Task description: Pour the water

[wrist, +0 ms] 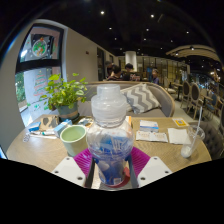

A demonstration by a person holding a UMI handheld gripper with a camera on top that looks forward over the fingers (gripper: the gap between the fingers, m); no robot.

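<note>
A clear plastic water bottle (109, 135) with a white cap and a blue label stands upright between my gripper's (111, 162) fingers. Both magenta pads (84, 160) press against its sides, so the gripper is shut on it. The bottle's base hangs just above the near edge of the wooden table (40, 152). A pale green cup (73, 138) stands on the table just left of the bottle, a little beyond the left finger. The lower part of the bottle hides what lies between the fingers.
A potted green plant (65, 97) stands behind the cup. Papers and cards (152, 130) lie right of the bottle, with a clear glass holding a straw (190, 142) farther right. A striped sofa (143, 97) runs behind the table.
</note>
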